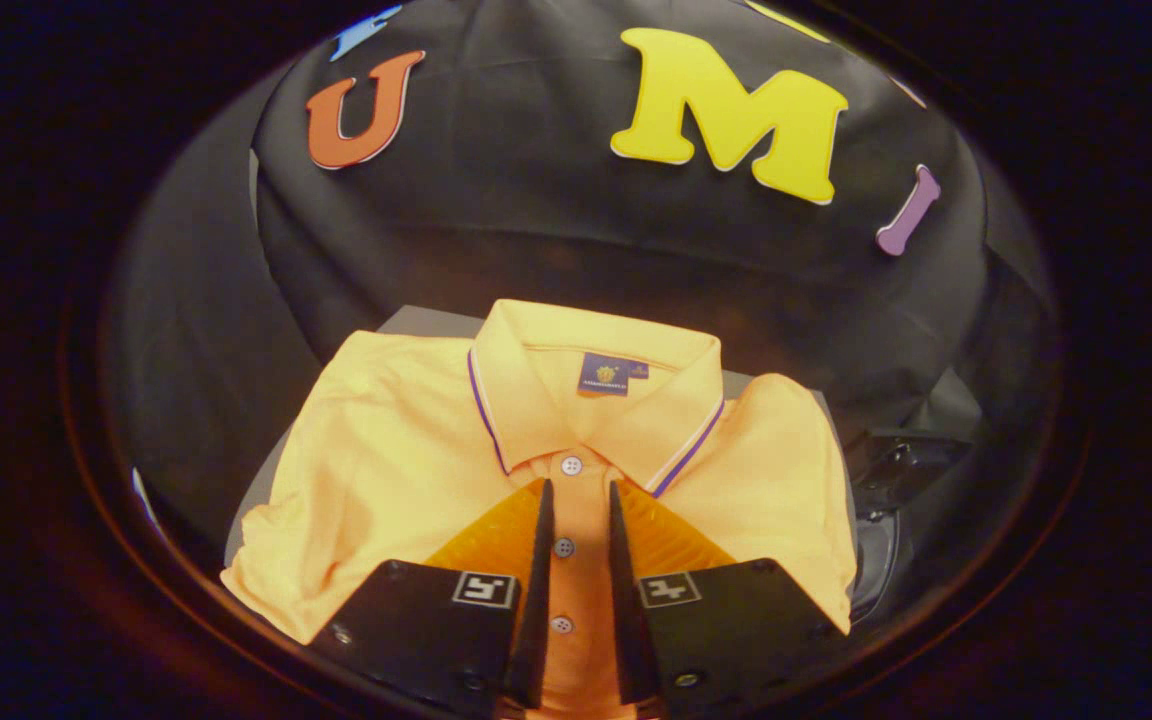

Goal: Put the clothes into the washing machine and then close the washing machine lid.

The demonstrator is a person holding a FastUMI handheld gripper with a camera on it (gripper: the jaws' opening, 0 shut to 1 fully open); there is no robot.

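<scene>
Shirt (386, 470) lies folded on the table (426, 322); my tool (579, 500) straddles its button placket, fingers narrowly apart. I should bunch plenty of fabric before lifting.

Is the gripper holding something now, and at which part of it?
It cannot be told. The tongs stand narrowly apart over the button placket of the folded orange cotton polo shirt, just below its collar; whether they pinch the fabric is unclear.
</scene>
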